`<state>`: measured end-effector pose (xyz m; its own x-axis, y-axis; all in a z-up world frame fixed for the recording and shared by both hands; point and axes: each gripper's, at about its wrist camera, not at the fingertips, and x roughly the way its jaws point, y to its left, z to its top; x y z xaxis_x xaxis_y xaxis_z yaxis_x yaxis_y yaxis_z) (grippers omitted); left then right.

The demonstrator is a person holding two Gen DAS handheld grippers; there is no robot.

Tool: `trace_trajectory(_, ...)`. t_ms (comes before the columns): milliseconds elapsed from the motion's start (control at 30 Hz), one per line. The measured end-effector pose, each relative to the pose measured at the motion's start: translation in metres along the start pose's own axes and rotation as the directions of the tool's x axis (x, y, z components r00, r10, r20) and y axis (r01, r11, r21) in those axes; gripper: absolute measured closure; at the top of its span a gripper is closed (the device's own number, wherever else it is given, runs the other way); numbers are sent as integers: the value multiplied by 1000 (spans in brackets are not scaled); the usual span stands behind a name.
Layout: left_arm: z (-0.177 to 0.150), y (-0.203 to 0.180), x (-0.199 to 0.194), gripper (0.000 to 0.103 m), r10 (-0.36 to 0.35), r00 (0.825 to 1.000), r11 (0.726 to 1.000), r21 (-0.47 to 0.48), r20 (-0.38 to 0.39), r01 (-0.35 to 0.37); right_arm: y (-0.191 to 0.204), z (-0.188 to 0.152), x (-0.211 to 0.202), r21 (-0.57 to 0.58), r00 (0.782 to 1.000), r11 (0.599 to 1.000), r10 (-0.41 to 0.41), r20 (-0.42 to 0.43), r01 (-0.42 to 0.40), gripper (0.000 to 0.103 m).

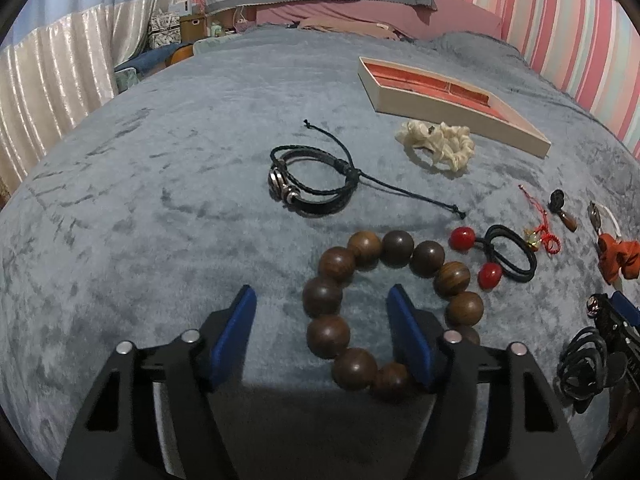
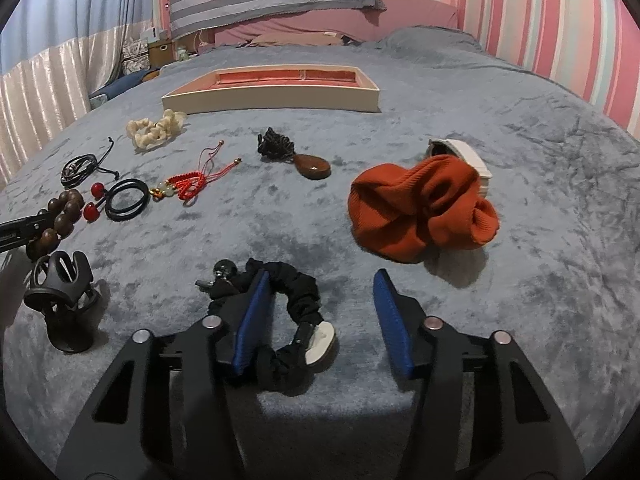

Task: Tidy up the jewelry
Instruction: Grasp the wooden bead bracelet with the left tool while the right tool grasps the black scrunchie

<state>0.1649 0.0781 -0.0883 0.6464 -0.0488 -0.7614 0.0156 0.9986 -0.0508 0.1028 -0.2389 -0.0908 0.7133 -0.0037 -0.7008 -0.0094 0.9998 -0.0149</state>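
Grey plush blanket [image 2: 520, 280] covers a bed, with pink striped walls behind. On it, near the far side, lies an open beige box [image 2: 272, 100] with a red lining; this serves as the landmark.

Just in front of the box sits a cream scrunchie [image 1: 438, 146]. Nearer the cameras than the box lie a black cord bracelet [image 1: 310, 182], a black hair tie with two red balls [image 1: 500, 256], a red knotted charm [image 2: 188, 186], a brown pendant [image 2: 314, 166] and an orange scrunchie [image 2: 420, 212].

The left gripper [image 1: 322, 324] is spread wide, its right finger inside the ring of the bead bracelet [image 1: 384, 316] and its left finger outside; it grips nothing.

The right gripper [image 2: 322, 316] is likewise released, its left finger resting over a black scrunchie [image 2: 288, 316]. A black claw clip [image 2: 60, 292] stands to that scrunchie's left.
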Motion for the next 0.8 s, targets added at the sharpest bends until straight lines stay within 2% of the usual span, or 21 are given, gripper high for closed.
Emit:
trace_trajectory(100,4,-4,4,39,0,1000,999,37,-16,0,1,2,2,2,1000,1000,22,-9,-22,63)
trace_trajectory(167,5,-5,6,42,-1,1000,999,51,-21,2,3,3,3,-6,999,1000,30,-12,-30,73)
trace_trajectory(333,8,-6,7,60,-5,1000,998,69,-18,6,5,4,4,-11,999,999,45,-14,-45,81)
trace_trajectory(367,8,-6,7,61,-6,1000,998,68,-18,7,5,4,4,-11,999,999,49,-15,-49,85)
trace_trajectory(533,8,-5,7,76,-12,1000,998,67,-10,13,4,4,3,-6,998,998,64,-11,-64,87)
trace_trajectory(800,7,-7,5,80,-2,1000,997,73,1,2,1,8,1,9,995,995,96,-6,-96,87)
